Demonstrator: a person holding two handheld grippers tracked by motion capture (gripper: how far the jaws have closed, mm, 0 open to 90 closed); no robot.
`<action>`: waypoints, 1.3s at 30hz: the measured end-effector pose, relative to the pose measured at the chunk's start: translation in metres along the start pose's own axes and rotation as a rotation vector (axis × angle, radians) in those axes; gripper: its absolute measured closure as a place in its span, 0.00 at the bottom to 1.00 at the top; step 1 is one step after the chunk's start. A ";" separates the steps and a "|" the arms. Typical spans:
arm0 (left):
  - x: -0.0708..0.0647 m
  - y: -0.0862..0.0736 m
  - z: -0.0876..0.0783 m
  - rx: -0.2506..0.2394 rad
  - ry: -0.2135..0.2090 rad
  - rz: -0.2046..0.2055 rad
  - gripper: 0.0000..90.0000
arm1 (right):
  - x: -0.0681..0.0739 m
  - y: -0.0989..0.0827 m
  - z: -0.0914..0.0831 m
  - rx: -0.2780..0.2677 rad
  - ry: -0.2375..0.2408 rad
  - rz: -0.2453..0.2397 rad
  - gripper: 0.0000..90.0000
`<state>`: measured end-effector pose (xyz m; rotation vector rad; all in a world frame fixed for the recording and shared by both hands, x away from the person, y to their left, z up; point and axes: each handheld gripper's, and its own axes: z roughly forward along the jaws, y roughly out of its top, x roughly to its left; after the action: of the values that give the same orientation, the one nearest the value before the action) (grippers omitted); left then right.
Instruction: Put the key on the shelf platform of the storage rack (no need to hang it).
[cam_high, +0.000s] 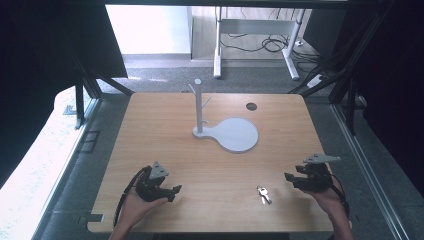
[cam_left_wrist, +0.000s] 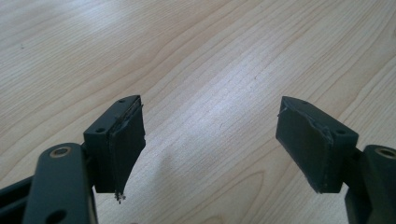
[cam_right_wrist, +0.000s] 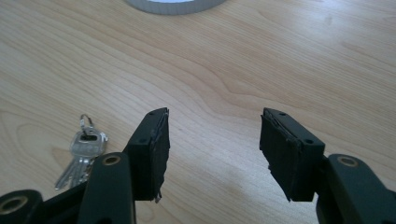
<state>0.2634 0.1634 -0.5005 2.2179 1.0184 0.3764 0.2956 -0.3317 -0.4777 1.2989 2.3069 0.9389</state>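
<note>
Grey carpet and dark frame struts surround a light wooden table, with the legs of a white desk beyond its far edge. On the far middle of the table stands a white stand: a round flat base with an upright post carrying short pegs. Near the front left, the left gripper sits low over bare wood in the person's hand, its 2 jaws spread wide with nothing between them. At the front right, the right gripper is held above the table with its jaws also apart and empty. A small bunch of silver keys on a ring lies flat on the wood between the 2 grippers, nearer the right one and just to its left, untouched by either.
</note>
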 end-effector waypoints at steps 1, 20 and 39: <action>0.000 0.000 -0.001 -0.003 0.000 -0.002 0.27 | 0.000 0.002 -0.001 0.008 0.010 0.001 0.48; 0.000 0.001 -0.005 -0.028 -0.005 -0.014 0.27 | 0.026 0.062 -0.011 0.194 0.075 -0.111 0.52; -0.001 0.001 -0.005 -0.024 -0.014 -0.010 0.27 | 0.049 0.080 0.011 0.281 0.064 -0.208 0.51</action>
<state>0.2610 0.1638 -0.4962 2.1900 1.0123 0.3660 0.3267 -0.2560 -0.4292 1.1108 2.6361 0.6145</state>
